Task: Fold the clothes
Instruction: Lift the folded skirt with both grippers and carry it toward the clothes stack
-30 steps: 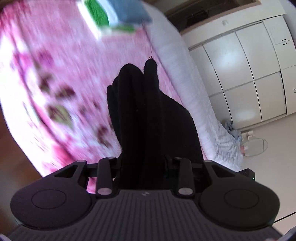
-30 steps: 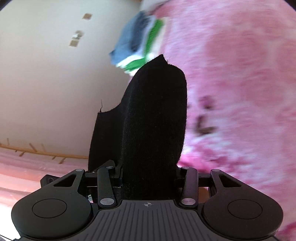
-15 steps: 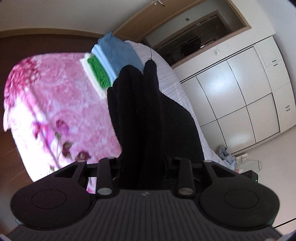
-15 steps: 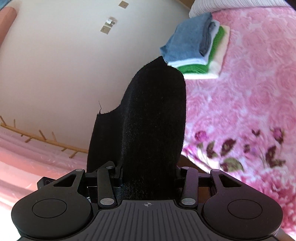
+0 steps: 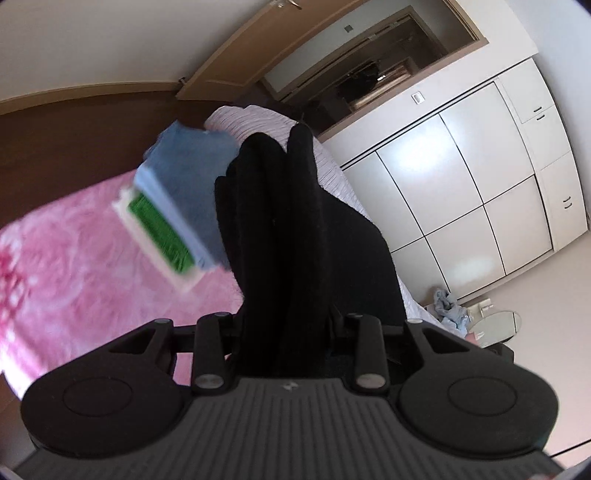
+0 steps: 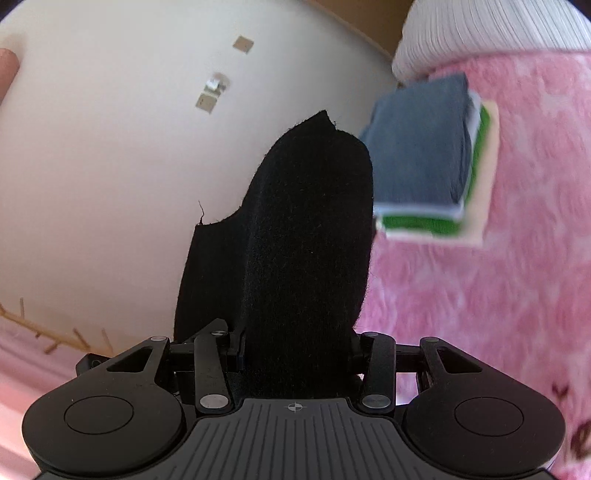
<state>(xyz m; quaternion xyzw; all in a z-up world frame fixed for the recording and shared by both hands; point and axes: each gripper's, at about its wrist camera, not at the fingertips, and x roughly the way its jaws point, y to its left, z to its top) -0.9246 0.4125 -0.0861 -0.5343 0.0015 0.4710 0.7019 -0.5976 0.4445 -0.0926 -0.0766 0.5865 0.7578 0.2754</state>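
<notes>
Pink floral bedspread (image 5: 74, 266) fills the lower left of the left wrist view and the right side of the right wrist view; white wardrobe doors (image 5: 461, 177) sit at about 3 o'clock in the left view, plain pale wall (image 6: 110, 147) across the left of the right view. Striped pillow (image 6: 480, 33) at 1 o'clock in the right view. Stack of folded clothes (image 6: 432, 162) lies on the bedspread just below the pillow: blue on top, green and cream beneath; in the left view it shows at 10 o'clock, motion-blurred. Black garment (image 5: 295, 236) bunched up through the left gripper (image 5: 288, 325), which is clamped on it; another part of the same black cloth (image 6: 306, 258), probably the opposite edge of the folded piece, though the span between the two grips is out of frame, is pinched in the right gripper (image 6: 295, 343) likewise. Fingertips hidden by cloth in both views. Step in hand, as judged: carrying the folded black piece to the stack. To do well: keep both grips firm and level with each other so the fold does not sag open; bring the piece squarely over the blue top layer, edges aligned with the stack; lower until cloth rests before releasing; let go with both together; withdraw sideways so the pile is not dragged.
</notes>
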